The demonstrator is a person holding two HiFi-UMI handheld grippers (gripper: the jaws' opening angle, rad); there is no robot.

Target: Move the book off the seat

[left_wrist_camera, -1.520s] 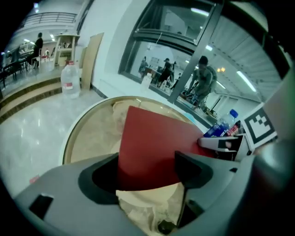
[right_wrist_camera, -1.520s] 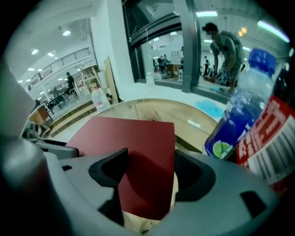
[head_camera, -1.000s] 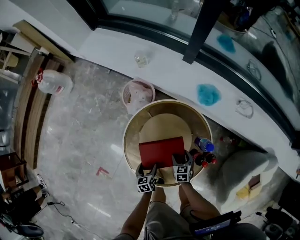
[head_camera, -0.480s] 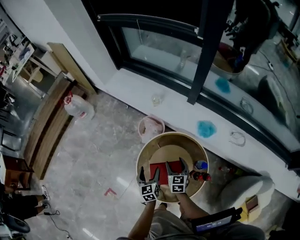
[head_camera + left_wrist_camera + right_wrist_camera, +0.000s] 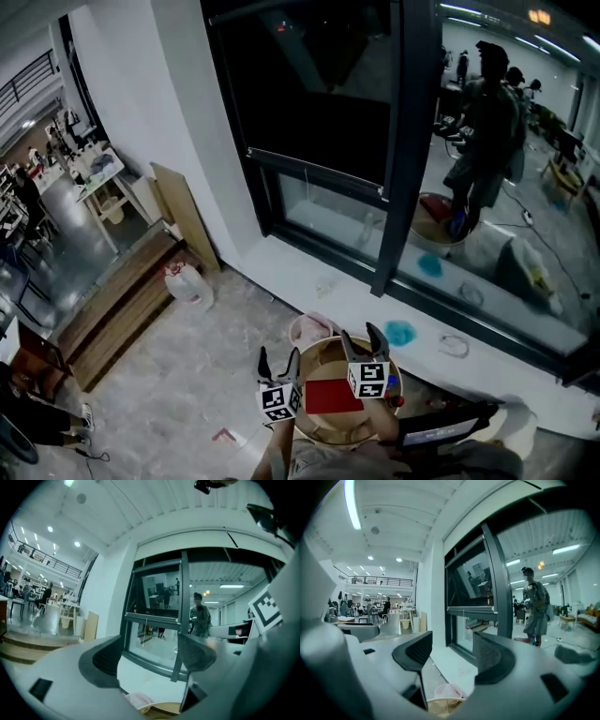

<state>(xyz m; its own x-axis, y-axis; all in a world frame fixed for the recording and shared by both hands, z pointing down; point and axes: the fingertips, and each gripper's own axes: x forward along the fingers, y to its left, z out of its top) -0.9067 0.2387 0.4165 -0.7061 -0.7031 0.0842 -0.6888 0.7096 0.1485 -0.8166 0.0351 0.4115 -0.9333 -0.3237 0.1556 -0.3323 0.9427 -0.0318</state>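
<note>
Aloft, left gripper [image 5: 278, 355] spread, right gripper [image 5: 361, 334] fingers just narrowing, both empty; book [image 5: 330, 396] on seat [image 5: 320, 360], bin [image 5: 308, 326] beside

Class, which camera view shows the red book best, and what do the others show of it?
The head view: it looks down on the red book lying flat on the round seat. Both gripper views face the window and show only a sliver of the seat's rim, no book.
</note>
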